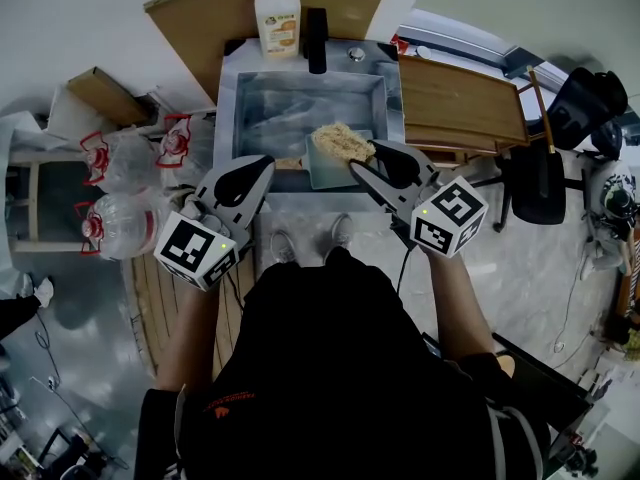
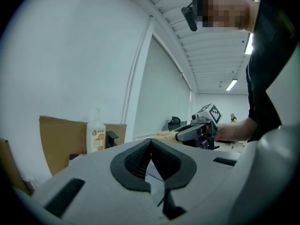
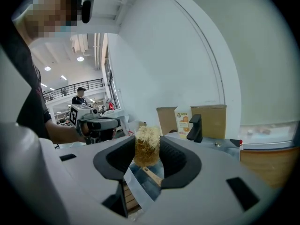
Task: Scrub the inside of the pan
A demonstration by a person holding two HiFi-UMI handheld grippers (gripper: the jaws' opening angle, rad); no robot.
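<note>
– At the sink (image 1: 228,108): where's the pan (image 1: 325,171)?
– Front right part of the basin, up against the near rim. Square, grey. Its wooden handle (image 1: 289,163) sticks out to my left.
– Right claw?
– My right gripper (image 1: 362,158) is clenched on the scrubber (image 3: 147,146), a straw-coloured fibrous wad. The right gripper view shows the wad pinched between both pads and poking out above them. From the head view it sits over the pan's far side. Can't tell if it touches the metal.
– Left claw?
– My left gripper (image 1: 265,168) has its jaws closed tip to tip, with nothing between them in the left gripper view. The tips are just beside the end of the handle, but I can't confirm contact. The same view catches the right gripper across from it, wad in its grip.
– Anything else around?
– Soap bottle (image 1: 278,18) with an orange label and a black faucet (image 1: 317,40), side by side on the ledge behind the basin. Wooden board (image 1: 460,103) just right of the sink. Clear bags (image 1: 125,163) with red ties off to my left.
</note>
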